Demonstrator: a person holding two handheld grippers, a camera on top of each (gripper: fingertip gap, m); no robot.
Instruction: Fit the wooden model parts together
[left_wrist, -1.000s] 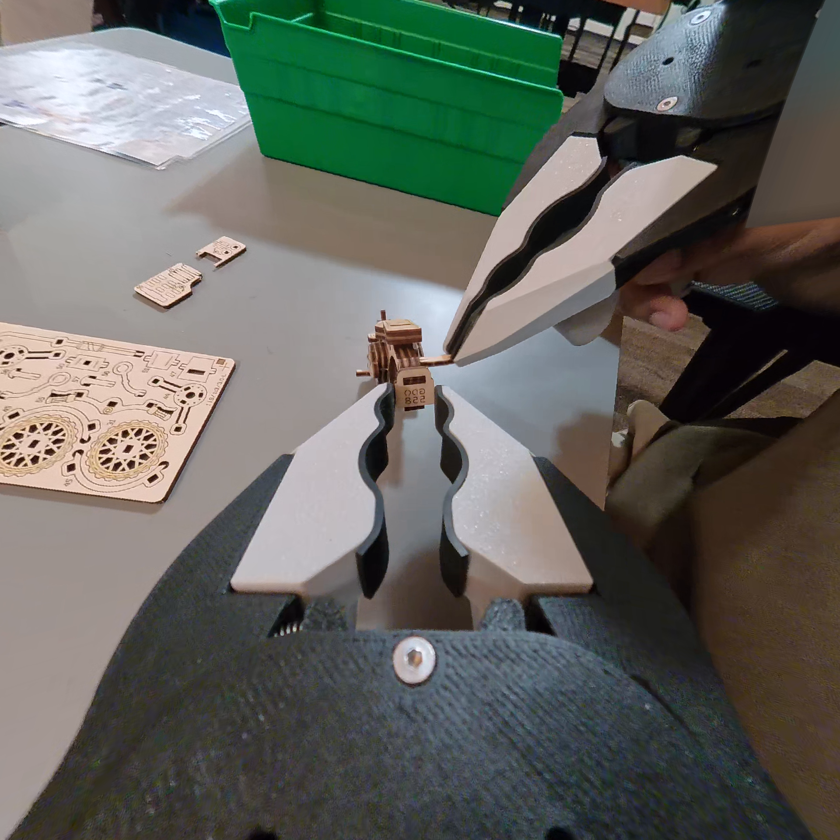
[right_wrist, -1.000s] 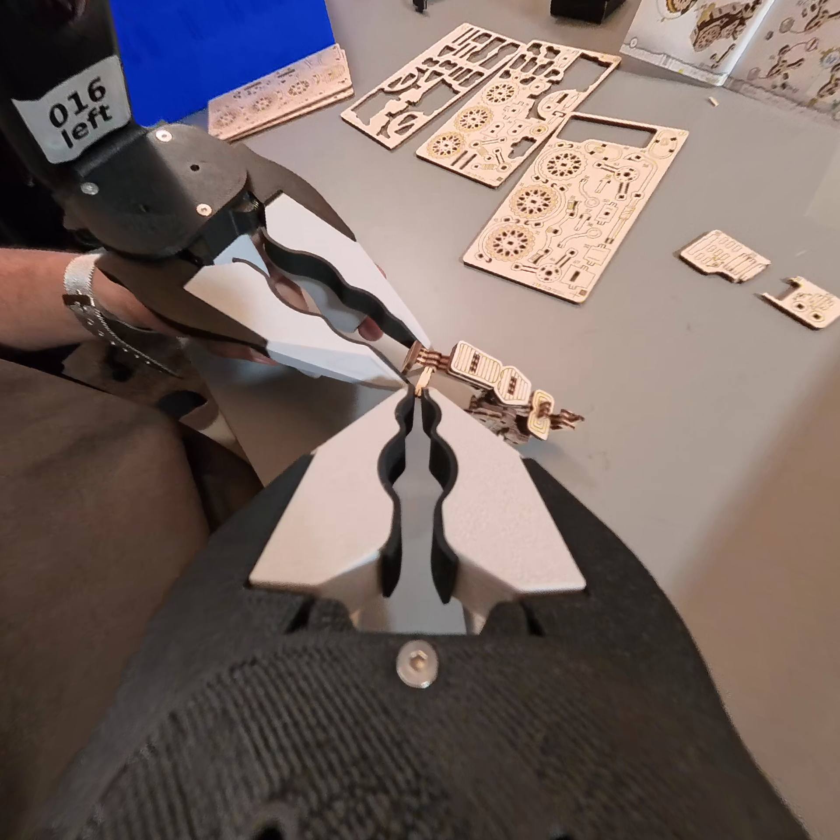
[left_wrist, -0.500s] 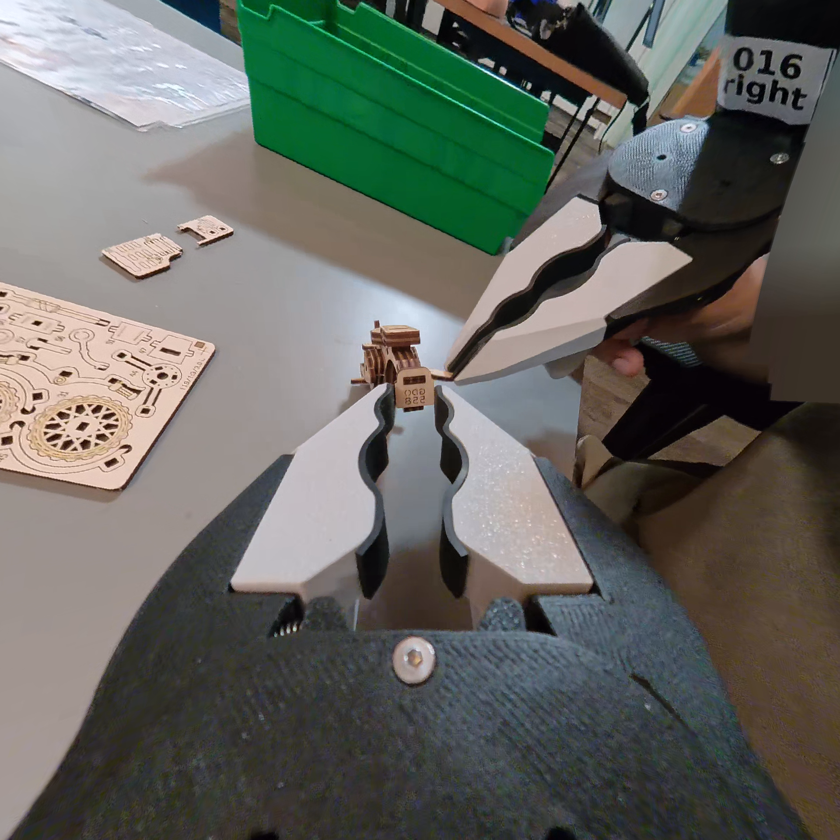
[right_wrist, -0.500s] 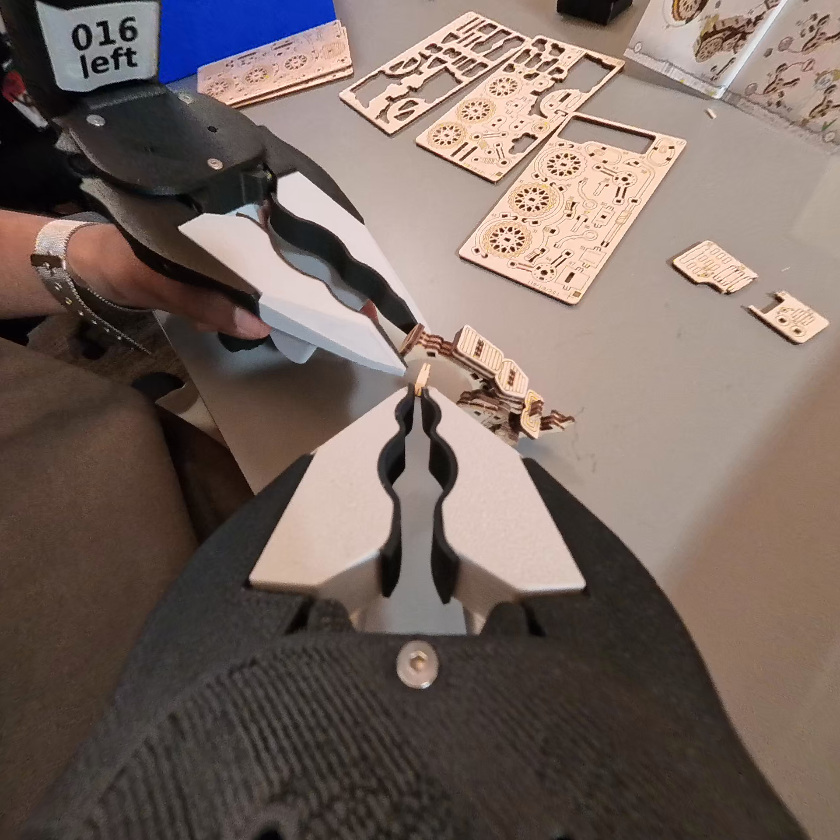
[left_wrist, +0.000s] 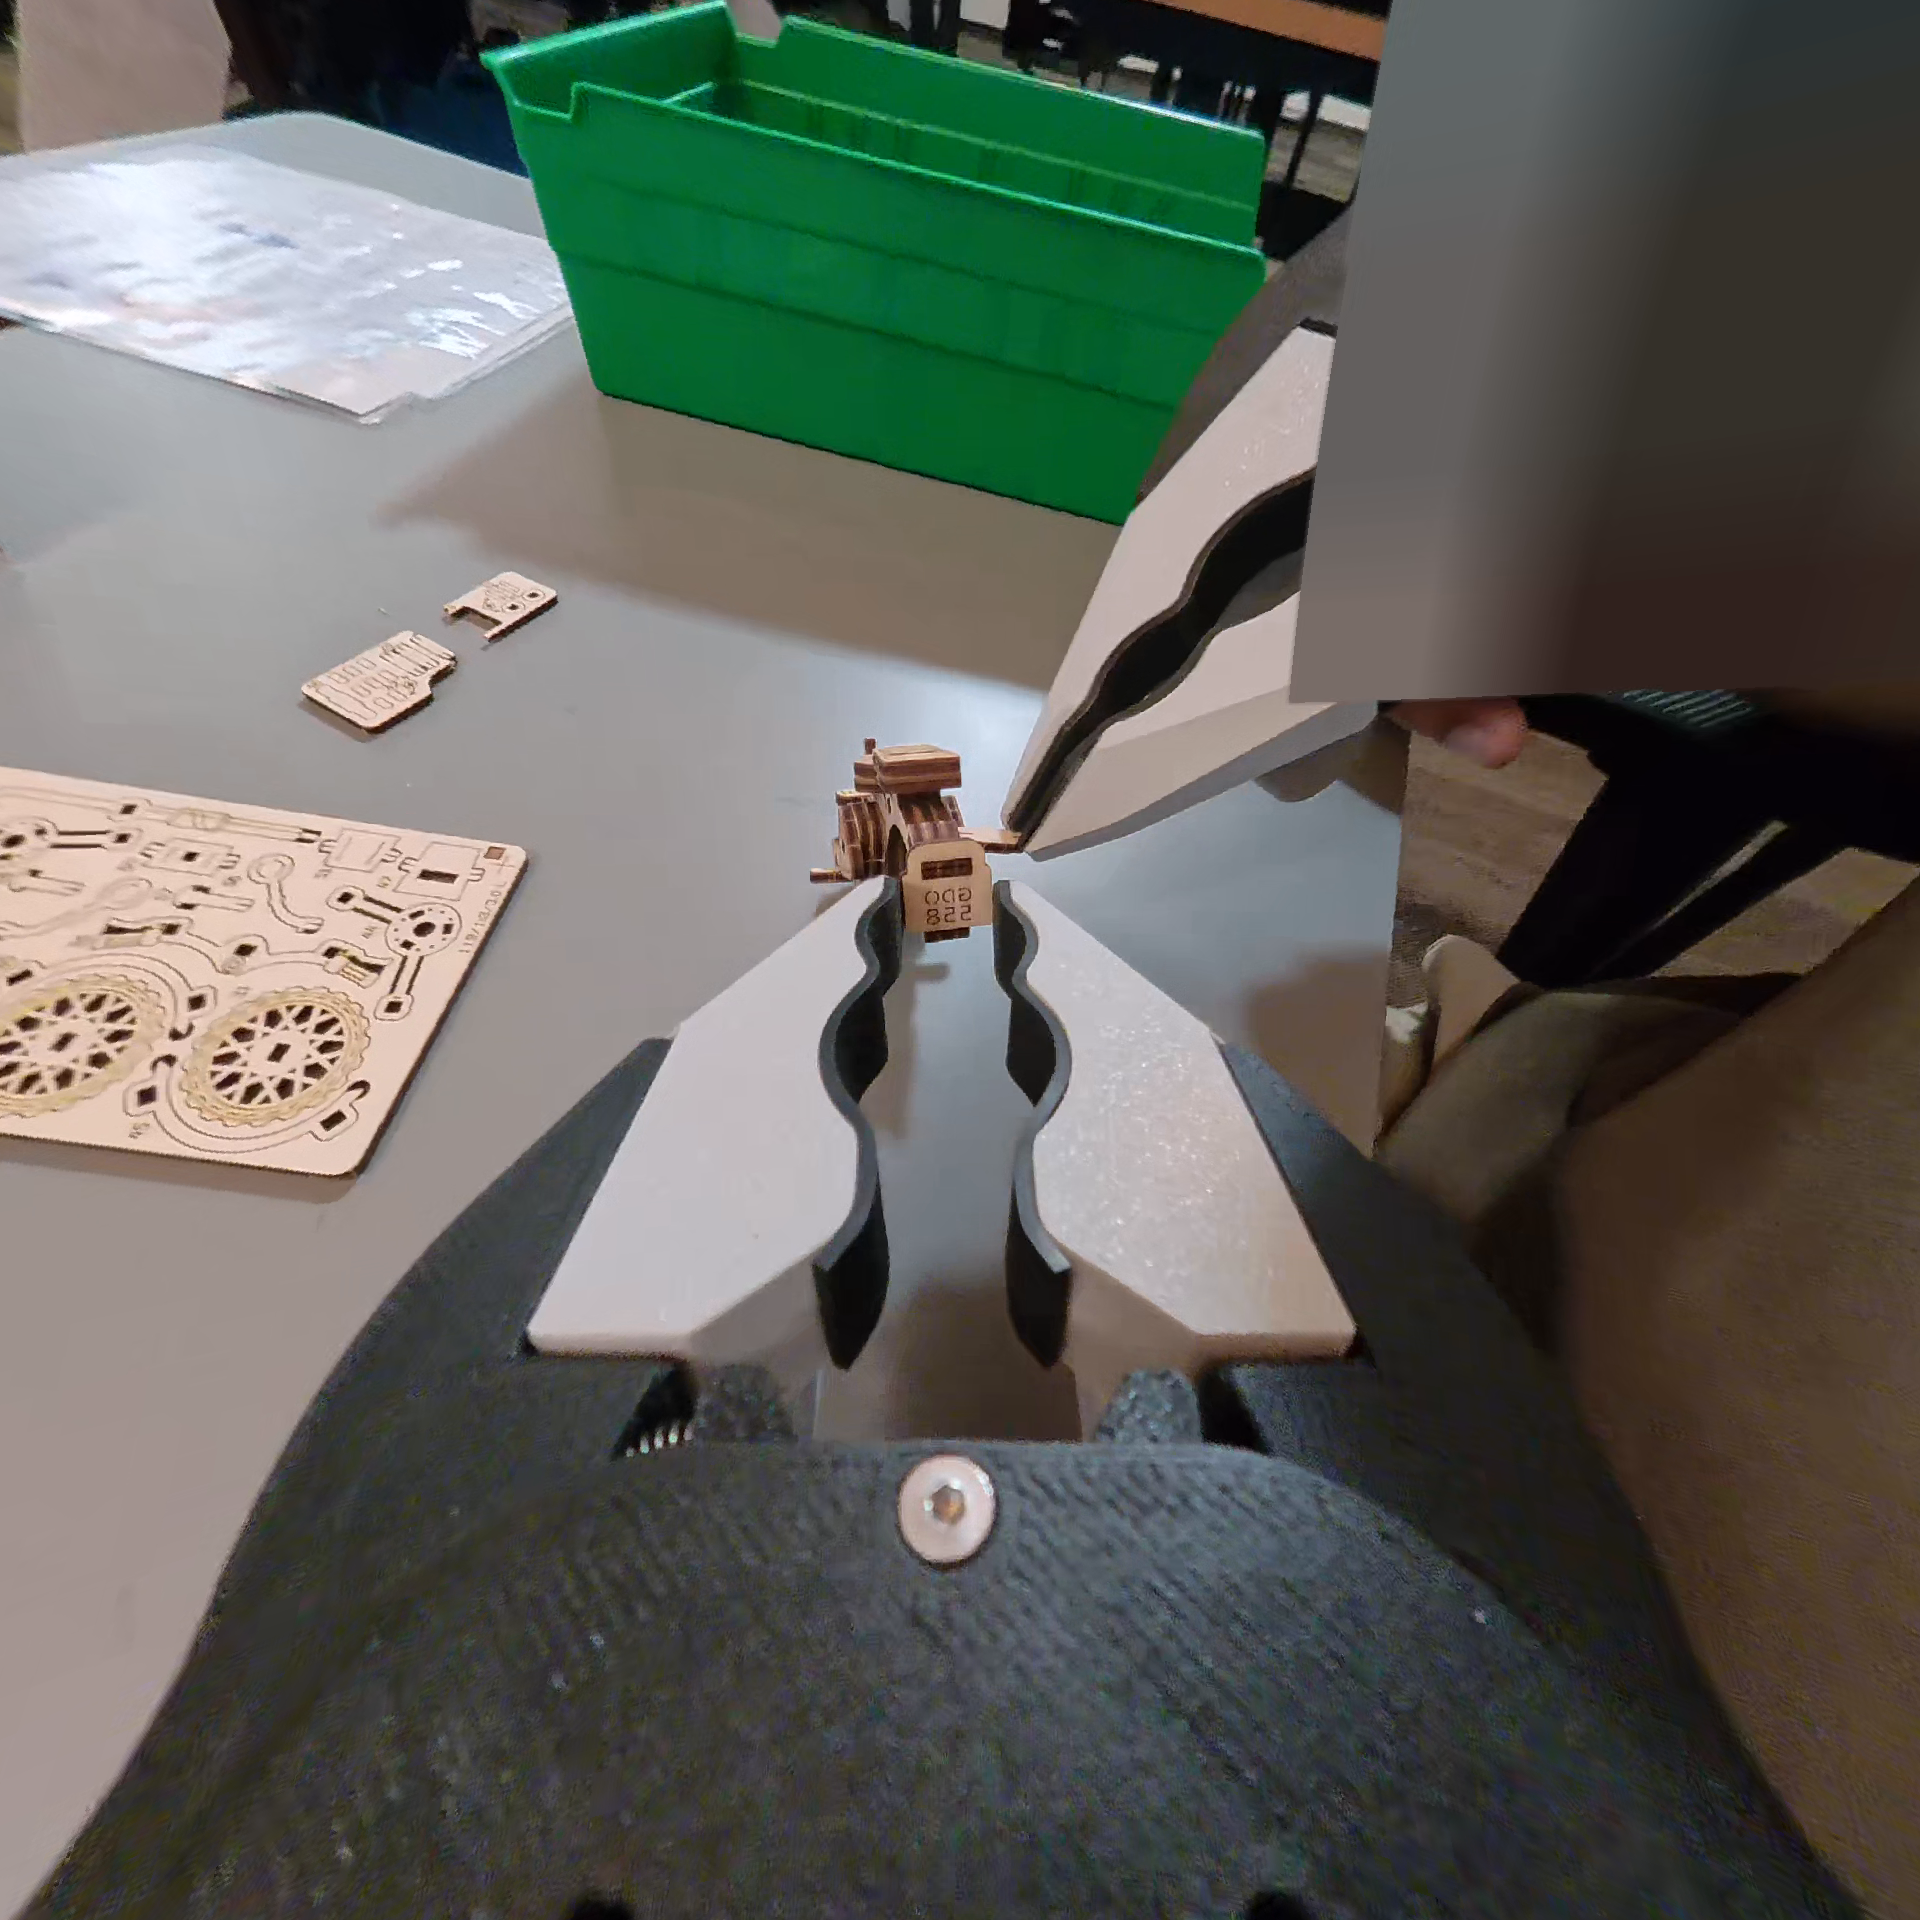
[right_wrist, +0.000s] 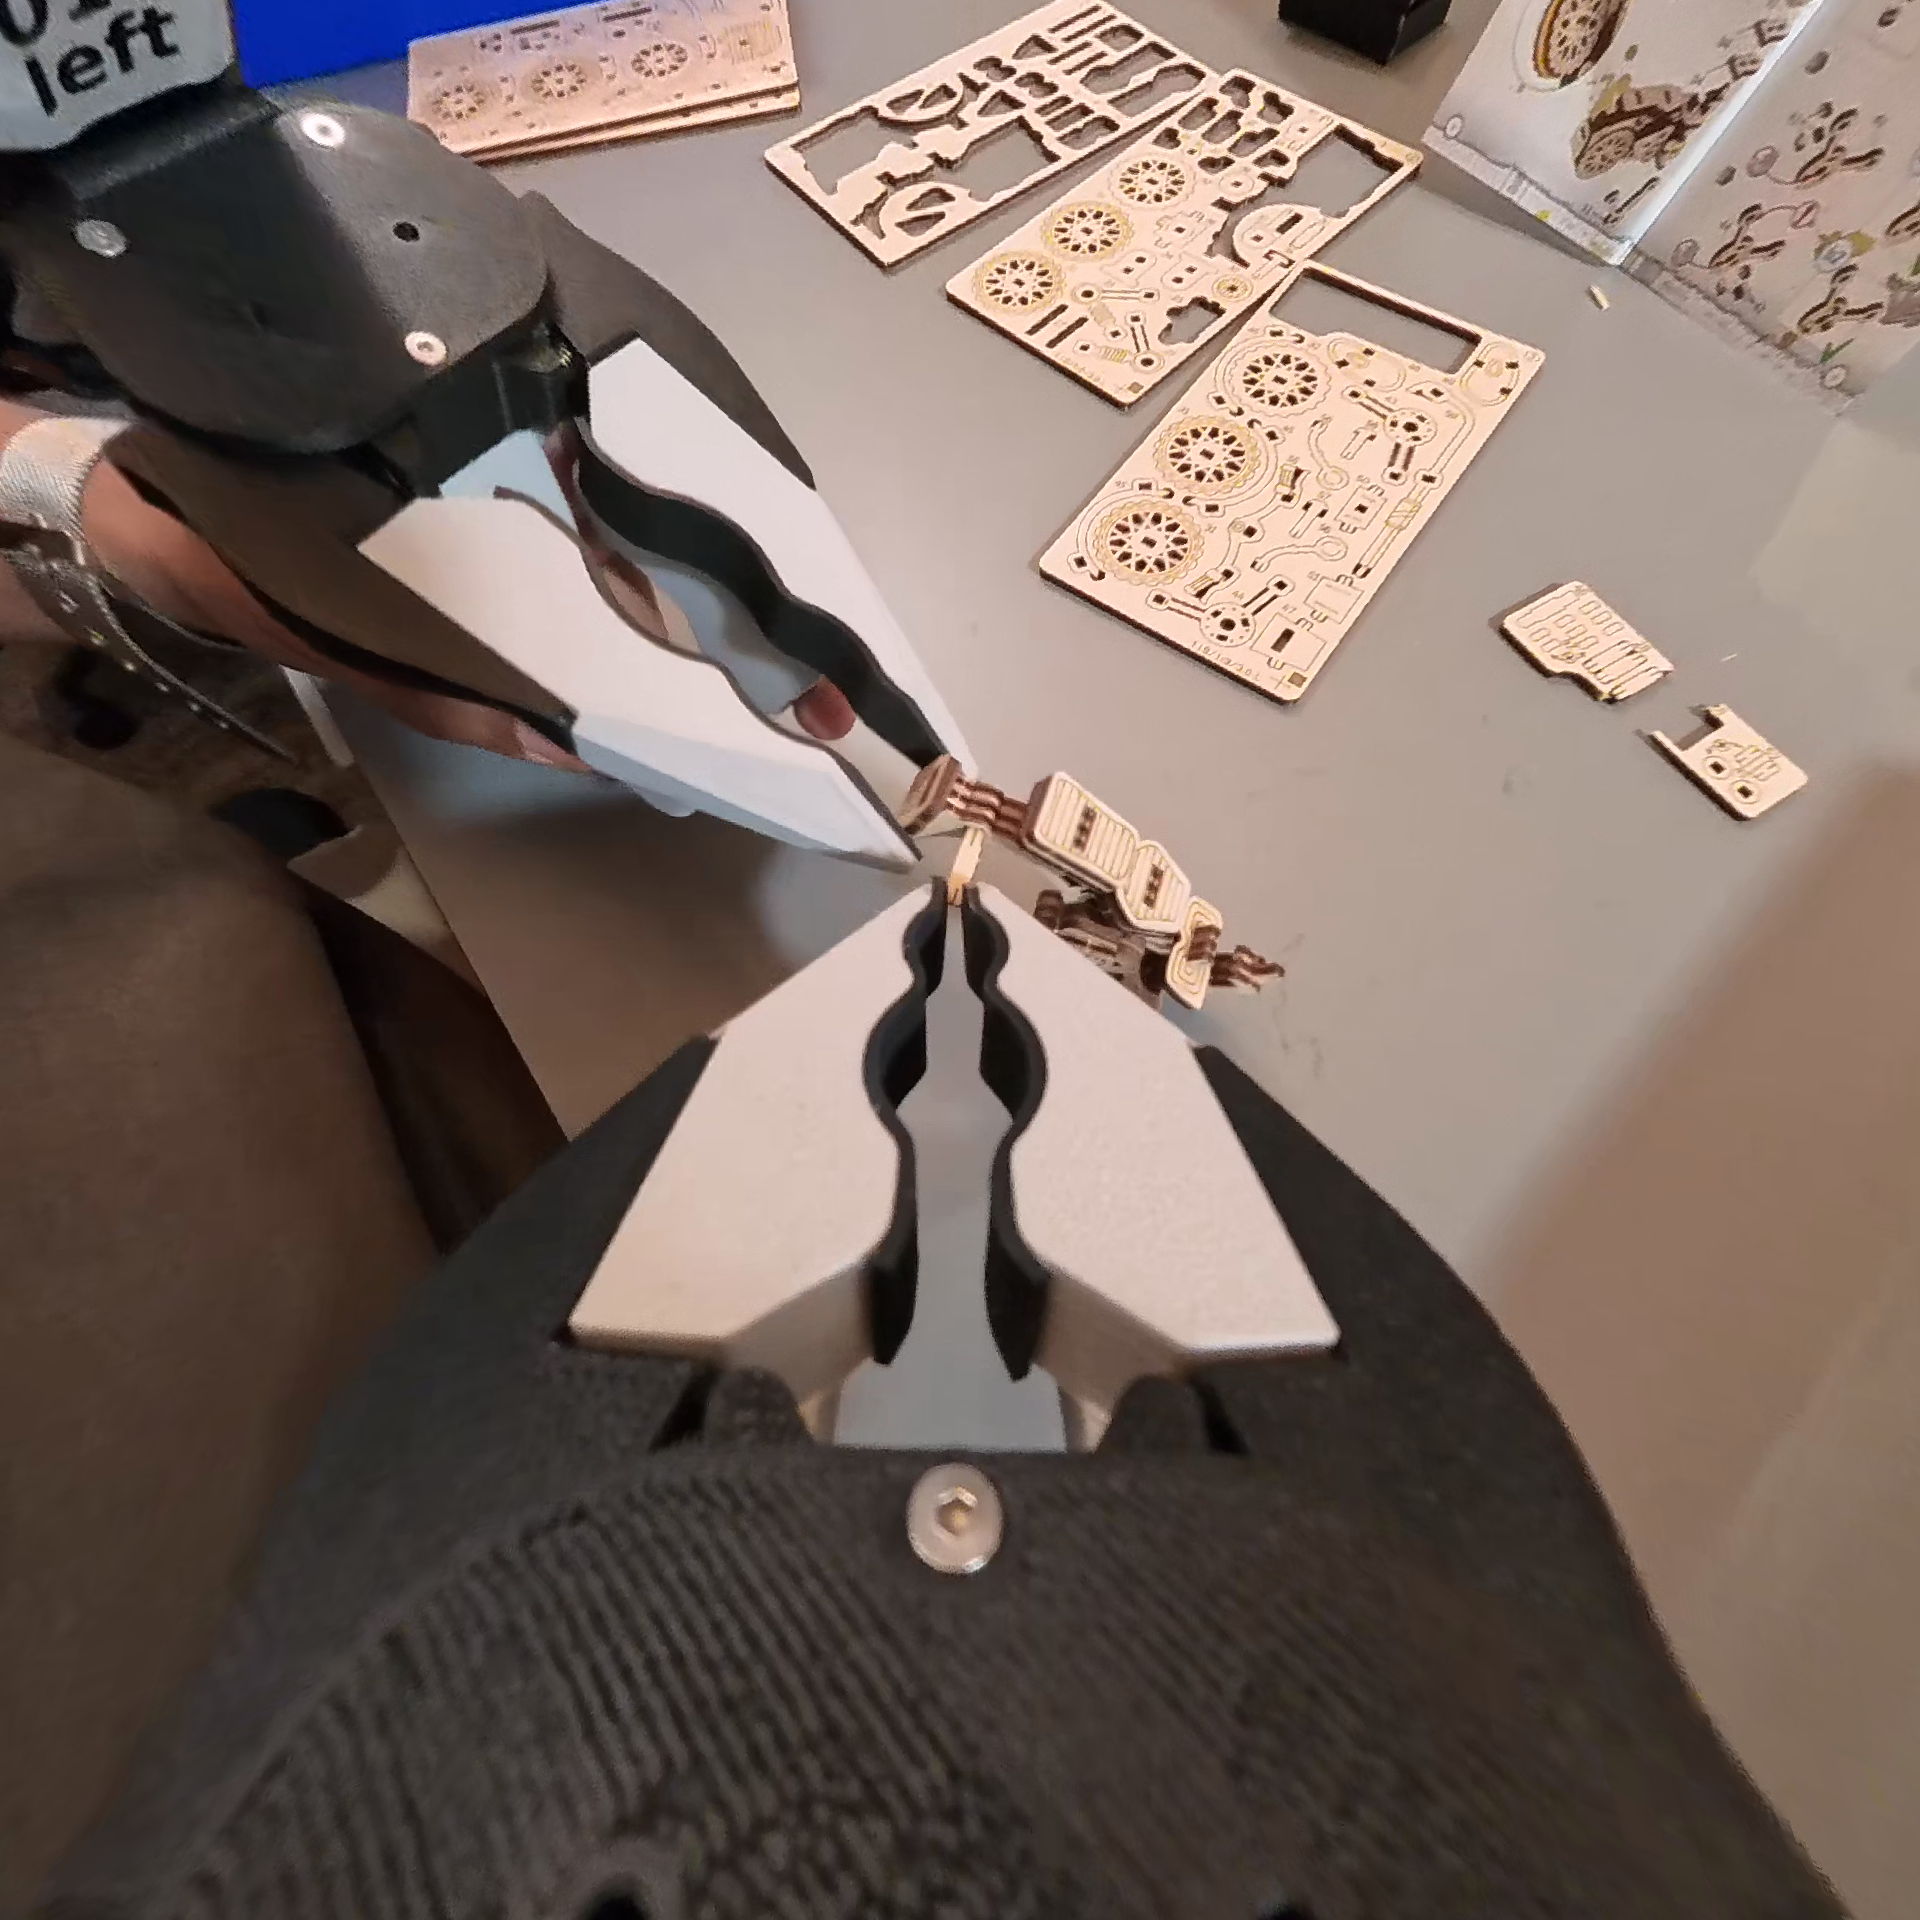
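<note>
A small, partly built wooden model hangs just above the grey table. My left gripper is shut on the model's engraved end plate. In the right wrist view the left gripper comes in from the upper left and holds the model by that end. My right gripper is shut on a thin small wooden piece, whose free end meets the model's side next to the held end. The right gripper shows at right in the left wrist view.
A green bin and a plastic sleeve stand far back. A laser-cut part sheet and two loose pieces lie to the left. More sheets and a booklet lie beyond. The table edge is near, on the right. Less than 4 cm separates the two grippers' tips.
Both grippers keep their holds. The left gripper dipped and tilted the model, then levelled it again. The small piece stays against the model's side by the held end.
</note>
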